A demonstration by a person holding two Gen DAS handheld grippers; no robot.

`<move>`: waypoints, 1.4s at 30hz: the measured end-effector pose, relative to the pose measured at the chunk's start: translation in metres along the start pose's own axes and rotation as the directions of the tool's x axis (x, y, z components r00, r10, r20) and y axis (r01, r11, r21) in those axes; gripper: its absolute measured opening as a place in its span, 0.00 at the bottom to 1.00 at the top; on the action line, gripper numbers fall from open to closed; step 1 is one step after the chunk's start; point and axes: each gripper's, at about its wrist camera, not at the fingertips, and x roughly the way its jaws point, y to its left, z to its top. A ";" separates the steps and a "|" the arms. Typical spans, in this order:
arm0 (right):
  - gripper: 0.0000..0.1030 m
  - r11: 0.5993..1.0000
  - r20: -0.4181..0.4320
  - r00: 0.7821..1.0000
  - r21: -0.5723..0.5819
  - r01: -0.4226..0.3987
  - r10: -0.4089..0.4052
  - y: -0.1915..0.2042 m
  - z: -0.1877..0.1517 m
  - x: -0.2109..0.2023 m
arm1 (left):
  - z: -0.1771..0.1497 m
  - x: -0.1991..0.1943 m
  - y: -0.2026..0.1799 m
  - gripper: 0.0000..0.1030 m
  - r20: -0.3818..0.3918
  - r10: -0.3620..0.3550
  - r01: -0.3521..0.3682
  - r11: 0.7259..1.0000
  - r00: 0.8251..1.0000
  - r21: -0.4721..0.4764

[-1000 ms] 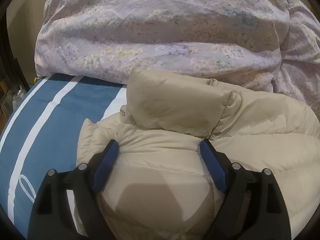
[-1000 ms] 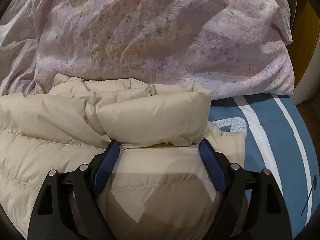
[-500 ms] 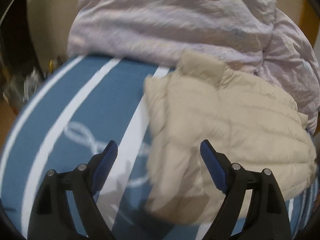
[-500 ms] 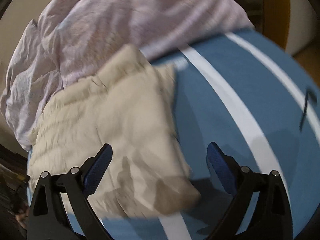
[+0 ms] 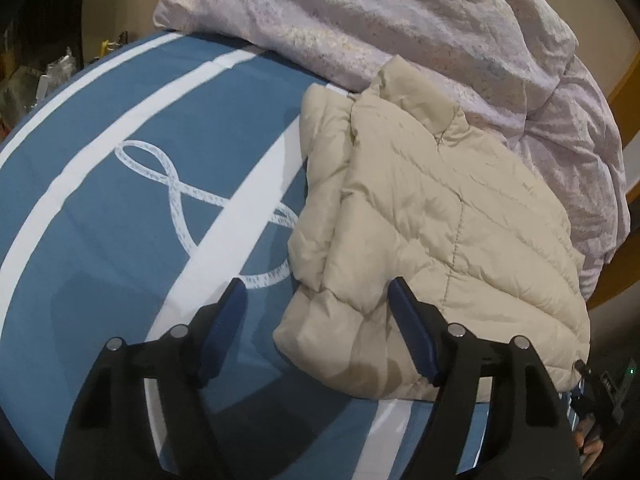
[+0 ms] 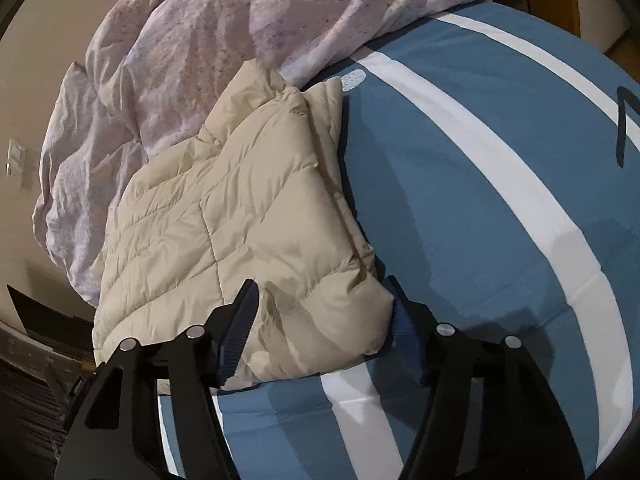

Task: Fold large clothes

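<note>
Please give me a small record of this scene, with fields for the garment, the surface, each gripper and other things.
garment: beige puffer jacket, folded into a compact rectangle
surface: blue bedcover with white stripes
left gripper: open, jaws have just been closing, jacket's near corner between them
right gripper: jaws have just been closing, astride the jacket's other near corner; contact unclear
other: crumpled lilac duvet behind the jacket

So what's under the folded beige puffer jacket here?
The puffer jacket lies on the blue bedsheet with white stripes, its collar end against the lilac duvet behind. A looping white rope print on the sheet runs under its edge; the rest beneath is covered.
</note>
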 end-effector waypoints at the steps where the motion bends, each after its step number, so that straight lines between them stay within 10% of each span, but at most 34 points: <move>1: 0.55 1.000 -0.001 1.000 0.000 -0.004 0.004 -0.001 -0.001 0.000 | -0.001 0.000 -0.001 0.70 0.004 0.001 -0.001 1.000 1.000 -0.001; 7: 0.27 0.998 -0.013 0.998 0.039 -0.053 0.054 -0.001 -0.006 0.002 | -0.005 0.003 -0.005 0.38 -0.009 -0.061 0.060 0.997 0.998 -0.041; 14: 0.17 0.995 0.009 0.995 0.038 -0.096 0.095 0.007 -0.013 -0.013 | -0.007 -0.014 -0.002 0.14 0.022 -0.093 0.094 0.994 0.995 -0.052; 32: 0.16 0.981 -0.076 0.981 -0.070 -0.181 0.176 0.034 -0.103 -0.054 | -0.045 -0.101 0.077 0.12 0.069 -0.097 0.099 0.995 0.993 -0.026; 38: 0.28 0.982 -0.022 0.999 -0.185 -0.045 0.041 0.050 -0.113 -0.070 | -0.049 -0.100 0.086 0.18 0.050 -0.090 0.092 0.995 0.995 -0.037; 42: 0.42 0.955 0.139 0.987 -0.271 0.118 -0.083 0.068 -0.104 -0.091 | -0.050 -0.096 0.085 0.39 0.047 -0.077 0.079 0.996 0.996 -0.046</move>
